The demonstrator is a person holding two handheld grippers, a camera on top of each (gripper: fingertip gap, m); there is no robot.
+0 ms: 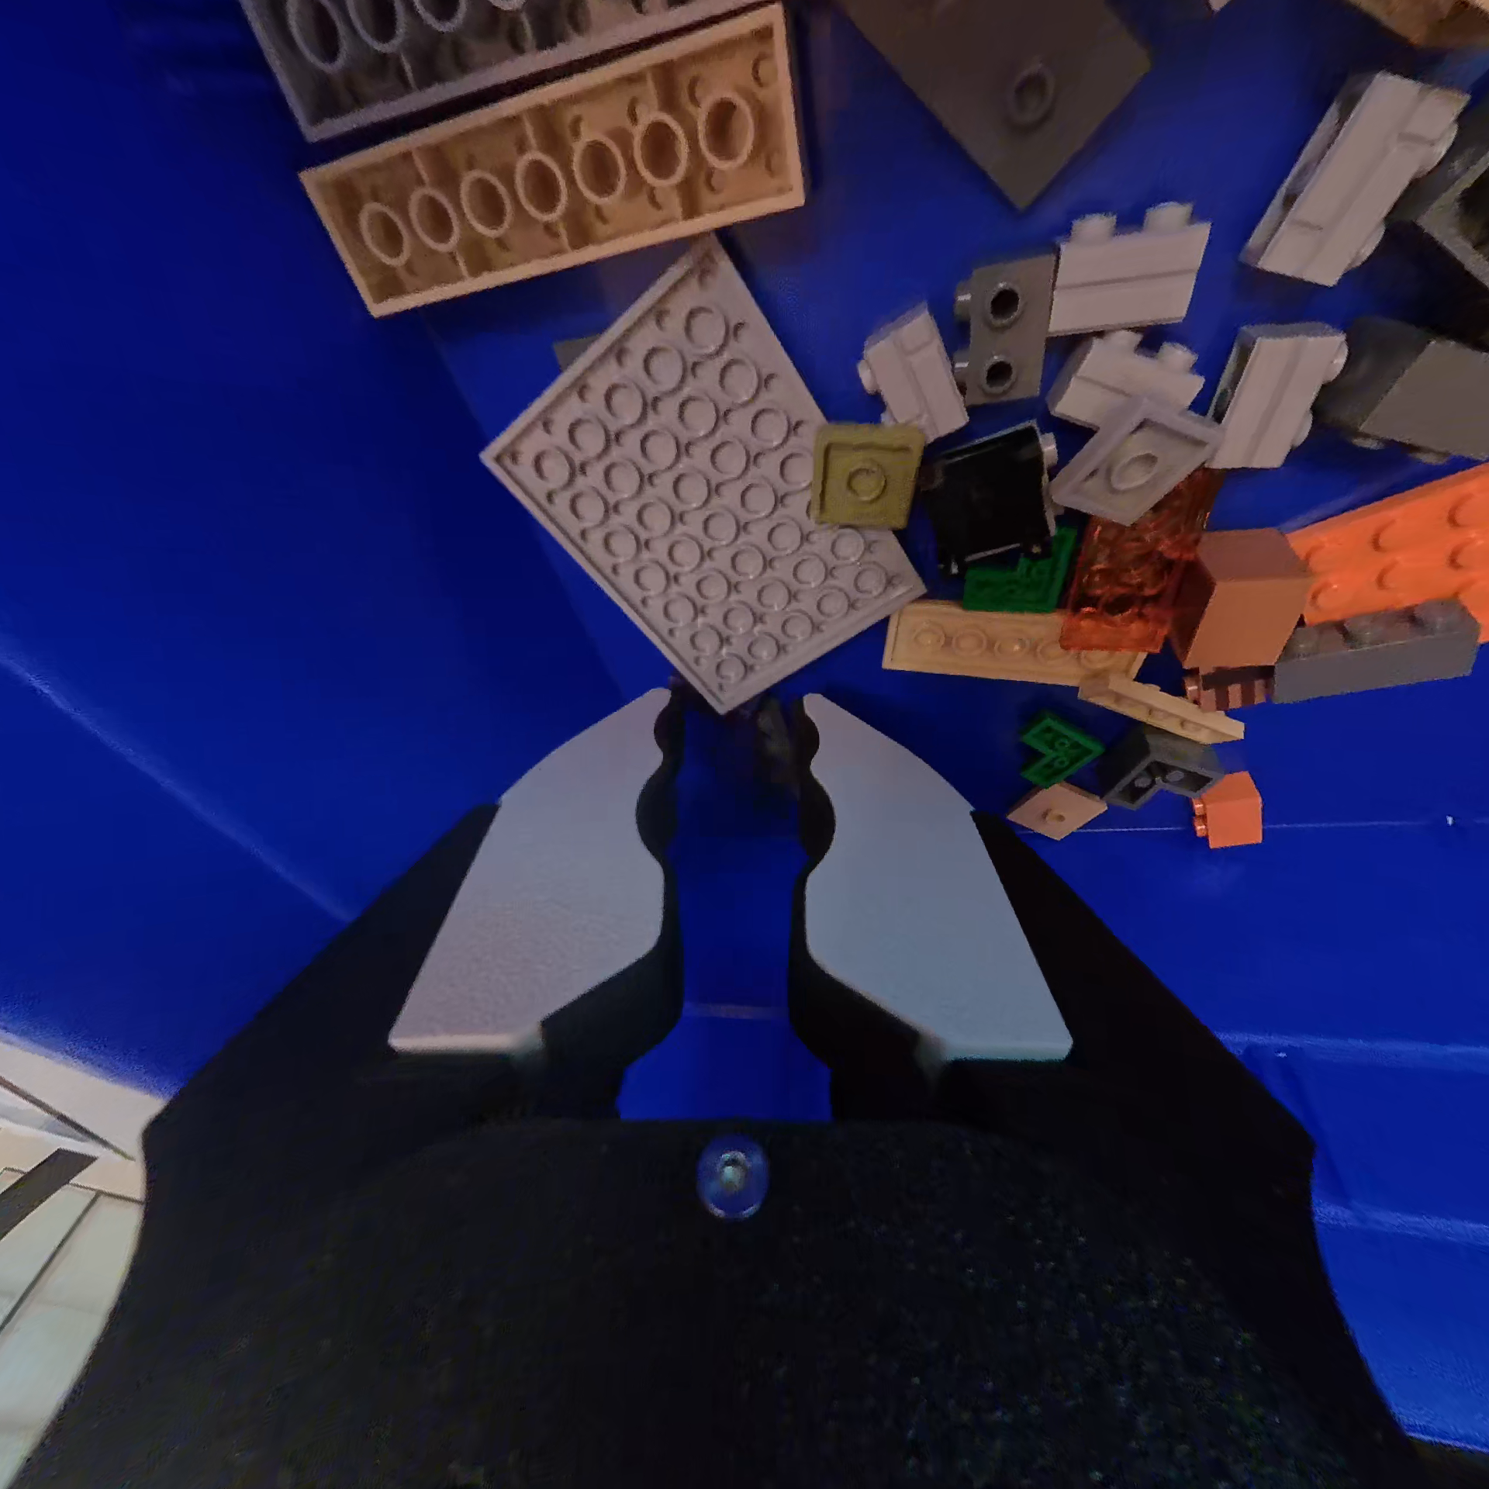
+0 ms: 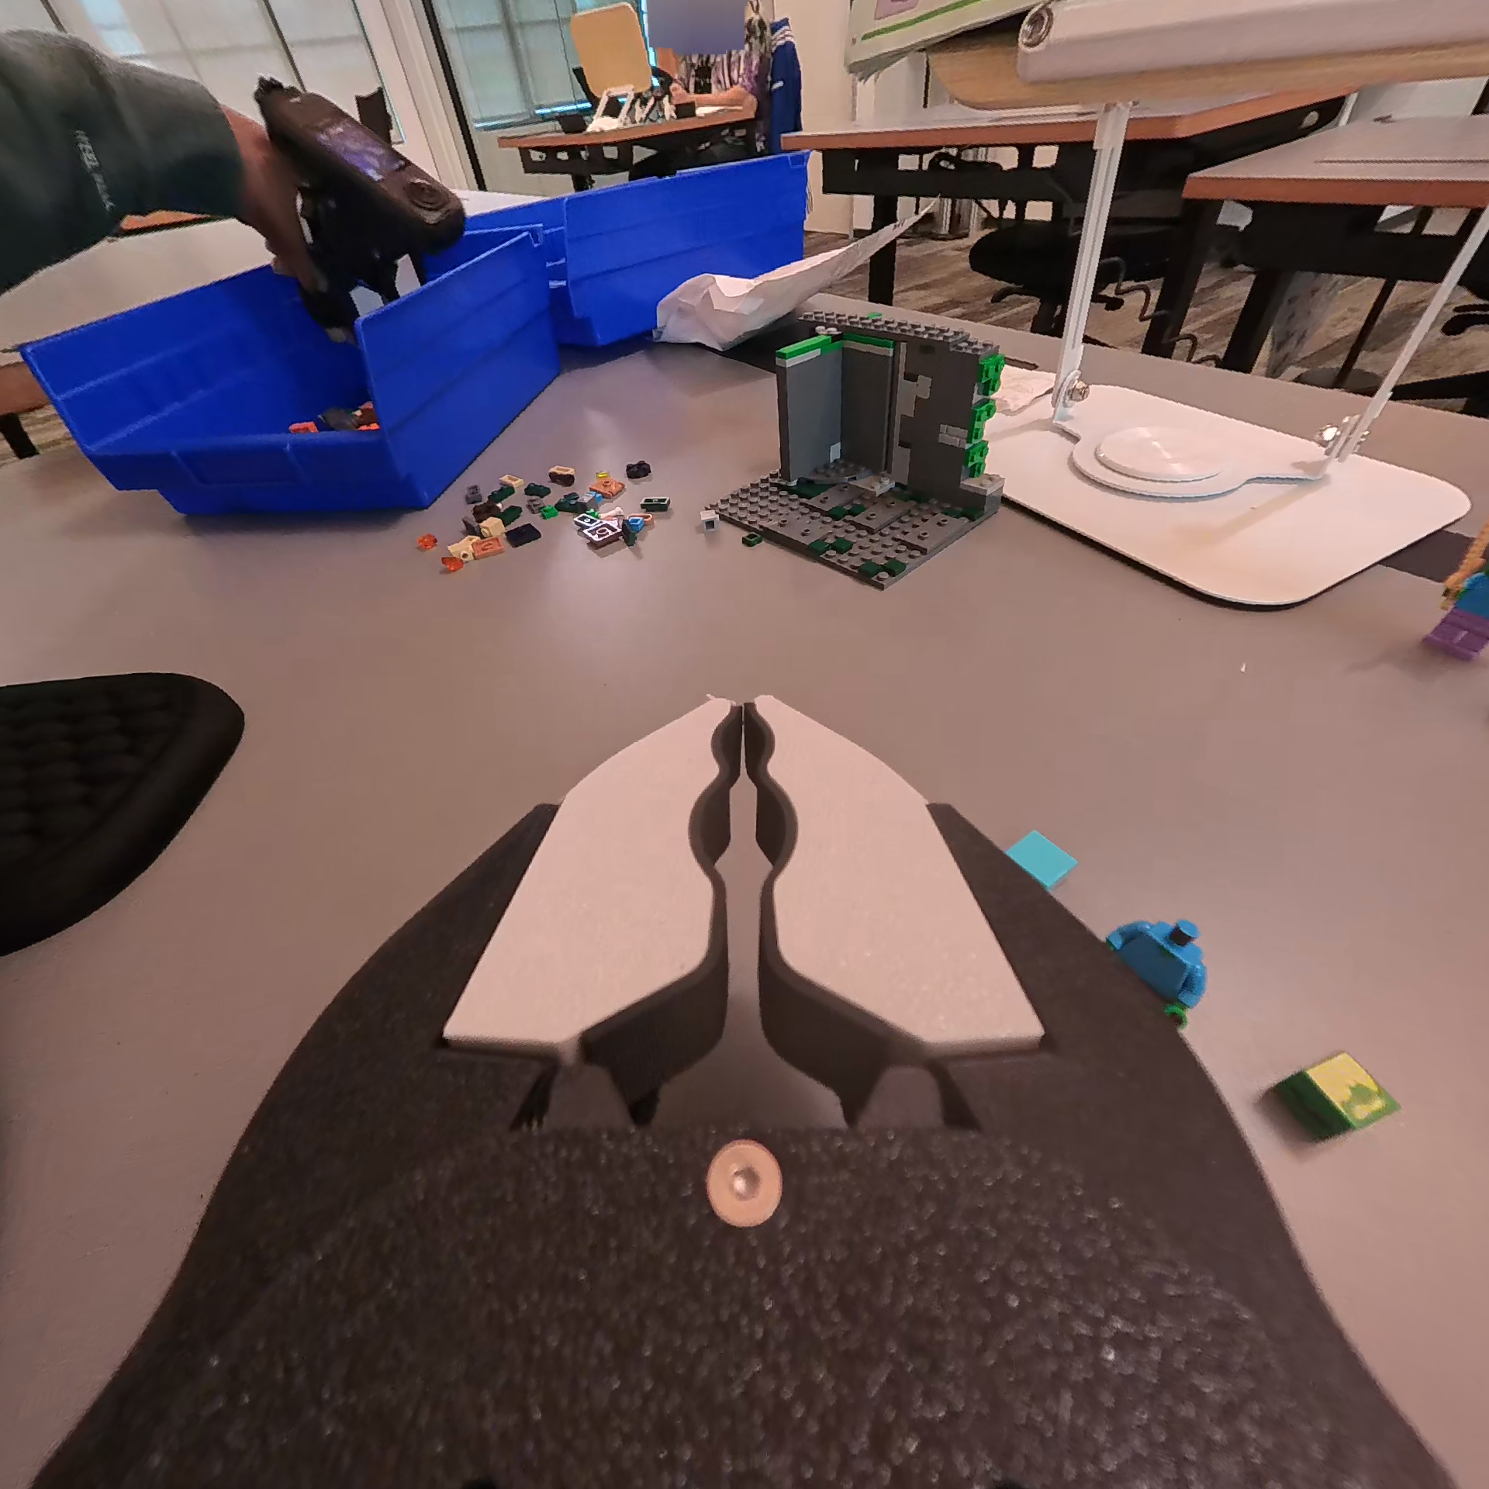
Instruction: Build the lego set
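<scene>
Plate [image 1: 693, 491], grey, lies just beyond the parted left hand-held gripper [image 1: 737, 709]; right hand-held gripper [image 2: 743, 707] closed, empty.

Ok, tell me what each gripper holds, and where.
Nothing: right gripper shut and empty; left gripper open, just short of the grey plate's corner.

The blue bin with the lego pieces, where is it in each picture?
Left wrist view: the blue bin fills the frame; the camera looks down into it at loose bricks, the left gripper inside.
Right wrist view: it stands on the table at upper left.
Shared landmark: the left gripper, seen reaching into the bin.
</scene>
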